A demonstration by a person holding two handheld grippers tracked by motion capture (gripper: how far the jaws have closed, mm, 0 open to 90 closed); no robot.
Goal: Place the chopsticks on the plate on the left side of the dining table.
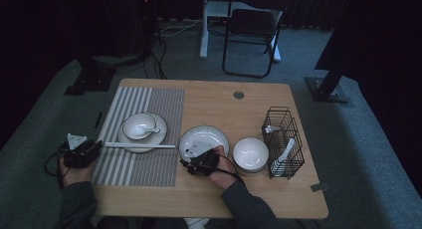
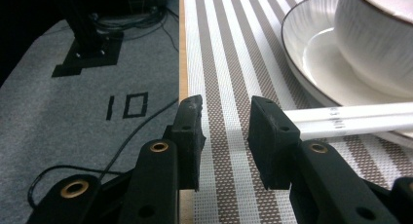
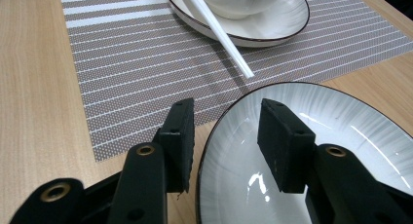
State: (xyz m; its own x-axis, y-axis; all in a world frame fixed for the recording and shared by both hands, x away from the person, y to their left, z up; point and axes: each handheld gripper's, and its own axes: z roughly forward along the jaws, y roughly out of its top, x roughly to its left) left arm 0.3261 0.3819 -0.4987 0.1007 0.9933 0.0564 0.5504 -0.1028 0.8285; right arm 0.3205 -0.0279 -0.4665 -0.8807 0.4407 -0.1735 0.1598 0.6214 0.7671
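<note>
Straddling the plate's (image 3: 311, 156) near rim, my right claw (image 3: 225, 141) is spread, one jaw inside the dish and one outside over the desk (image 3: 39, 87); nothing is pinched yet. That plate sits low centre in the high view. My left claw (image 2: 225, 136) is also spread, over the mat's (image 2: 229, 63) left edge, chopsticks (image 2: 350, 121) just beside its right jaw.

White dark-rimmed plate (image 3: 311, 151), beside placemat (image 3: 146, 63)
</note>
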